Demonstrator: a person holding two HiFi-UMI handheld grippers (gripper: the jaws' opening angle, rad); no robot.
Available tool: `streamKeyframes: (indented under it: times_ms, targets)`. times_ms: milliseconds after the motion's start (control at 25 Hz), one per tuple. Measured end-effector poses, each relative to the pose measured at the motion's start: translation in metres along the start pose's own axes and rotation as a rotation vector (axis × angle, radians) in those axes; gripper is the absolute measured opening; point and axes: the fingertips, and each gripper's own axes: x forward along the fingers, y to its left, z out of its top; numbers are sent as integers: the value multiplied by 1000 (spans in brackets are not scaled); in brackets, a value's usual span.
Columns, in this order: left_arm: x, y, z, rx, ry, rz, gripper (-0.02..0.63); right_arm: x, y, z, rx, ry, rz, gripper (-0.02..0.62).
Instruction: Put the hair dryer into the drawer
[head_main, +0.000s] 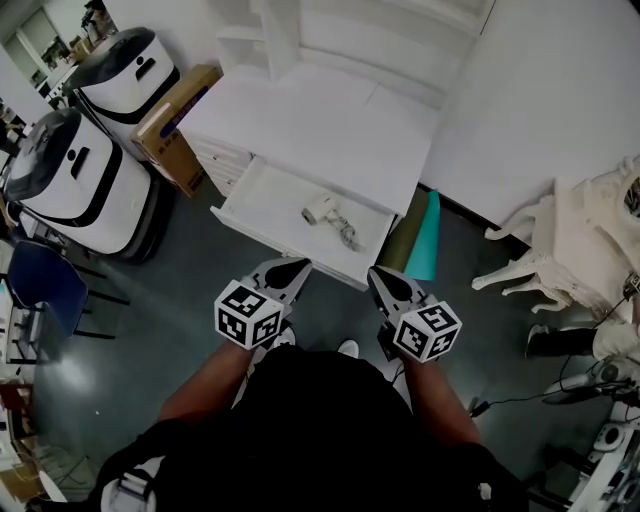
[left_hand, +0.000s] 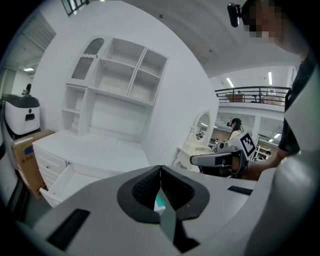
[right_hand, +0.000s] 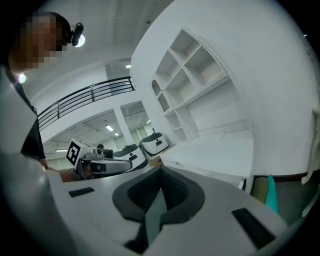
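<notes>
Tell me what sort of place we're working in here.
Probably a robotics test hall staged as a bedroom: a white dressing desk with the hair dryer lying in its open drawer, white machines parked on the floor beside it, and a railed mezzanine behind.

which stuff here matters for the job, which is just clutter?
Job: hair dryer, lying in the open drawer; left gripper and right gripper, both shut, empty.
Lying about: cardboard box, blue chair, teal roll.
</notes>
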Motion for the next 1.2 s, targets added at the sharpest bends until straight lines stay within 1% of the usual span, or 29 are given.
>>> streamKeyframes:
  times_ms: [120,400,760,1200]
  targets:
    - [-5,11,2,-9,0,-10,11,8,5,-1,2,-1,-15,25]
    - [-11,28,8,20,14,-33,11,28,8,-6,26,-12,-55,25]
    - [-9,34,9,26,12,-59,11,31,10,-6,5,-12,-83,25]
    - [-4,33,11,33,16,-72,11,32,10,-5,-12,5,-87,25]
